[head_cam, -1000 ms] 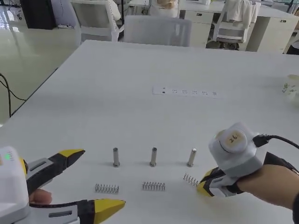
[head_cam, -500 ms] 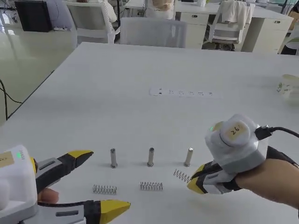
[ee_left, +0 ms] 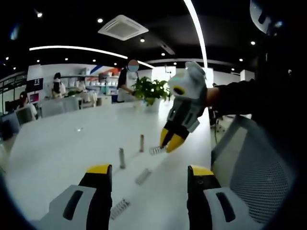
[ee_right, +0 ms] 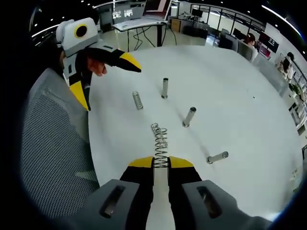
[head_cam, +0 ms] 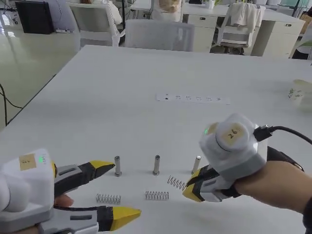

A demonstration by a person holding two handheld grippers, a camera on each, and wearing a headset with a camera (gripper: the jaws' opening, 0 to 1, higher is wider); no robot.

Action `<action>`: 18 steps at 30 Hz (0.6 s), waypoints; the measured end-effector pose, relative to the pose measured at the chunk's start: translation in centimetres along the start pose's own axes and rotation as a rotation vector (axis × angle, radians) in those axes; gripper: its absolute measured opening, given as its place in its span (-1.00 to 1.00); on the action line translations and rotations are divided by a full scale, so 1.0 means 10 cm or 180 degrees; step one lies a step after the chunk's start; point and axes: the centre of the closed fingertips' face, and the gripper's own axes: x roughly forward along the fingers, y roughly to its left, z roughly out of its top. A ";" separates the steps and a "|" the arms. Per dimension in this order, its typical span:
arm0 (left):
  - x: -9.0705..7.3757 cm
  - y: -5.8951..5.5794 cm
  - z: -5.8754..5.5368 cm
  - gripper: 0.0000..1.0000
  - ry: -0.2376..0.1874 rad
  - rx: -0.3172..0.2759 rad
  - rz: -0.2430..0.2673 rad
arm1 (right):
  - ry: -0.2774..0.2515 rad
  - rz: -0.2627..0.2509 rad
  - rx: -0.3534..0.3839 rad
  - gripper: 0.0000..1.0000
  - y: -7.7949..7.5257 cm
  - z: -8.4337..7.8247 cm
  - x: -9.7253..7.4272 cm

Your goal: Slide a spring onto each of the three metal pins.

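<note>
Table [head_cam: 146,73]: white and flat, and it carries all the parts.

Left gripper [head_cam: 122,191]: low at the near left, jaws spread wide with nothing between them.

Right gripper [head_cam: 188,189]: jaws pinched together on one end of a spring, the rest of which projects forward past the tips.

Pins [head_cam: 156,165]: three, upright, in a row, well apart, all bare.

Held spring [head_cam: 175,183]: just in front of the gap between the middle and right pins, with its free end toward the middle pin. Whether it clears the table cannot be told from this angle.

Loose springs [head_cam: 157,195]: two, lying flat on the table, one in front of the left pin and one in front of the middle pin.

Assessment: the held spring looks light and thin-wired. It is likely to flex sideways and to roll if dropped. A hard squeeze could crush the coils or shoot it out of the jaws. Holding it by one end is sound, since the far open end is left free to go over a pin top. A light pinch across the last few coils should be enough.
</note>
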 end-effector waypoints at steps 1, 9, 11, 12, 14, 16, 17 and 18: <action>0.02 -0.01 0.01 0.12 0.0001 0.0014 -0.0037 | -0.0007 0.0012 -0.0022 -0.85 0.02 0.02 0.00; 0.13 -0.06 -0.03 -0.13 0.0070 0.0103 -0.0210 | -0.0011 0.0080 -0.0172 -0.85 0.11 0.11 0.01; 0.15 -0.07 -0.05 -0.17 0.0088 0.0117 -0.0238 | -0.0023 0.0094 -0.0212 -0.85 0.13 0.14 0.00; 0.16 -0.07 -0.05 -0.19 0.0088 0.0115 -0.0256 | -0.0037 0.0105 -0.0234 -0.85 0.14 0.17 0.00; 0.17 -0.09 -0.05 -0.23 0.0087 0.0124 -0.0284 | -0.0044 0.0130 -0.0278 -0.85 0.18 0.20 0.00; 0.19 -0.11 -0.05 -0.27 0.0086 0.0144 -0.0315 | -0.0045 0.0149 -0.0339 -0.85 0.20 0.23 0.01; 0.18 -0.10 -0.05 -0.30 0.0085 0.0151 -0.0324 | -0.0044 0.0167 -0.0368 -0.85 0.22 0.24 0.01; 0.18 -0.11 -0.06 -0.32 0.0089 0.0165 -0.0335 | -0.0046 0.0186 -0.0399 -0.85 0.24 0.25 0.01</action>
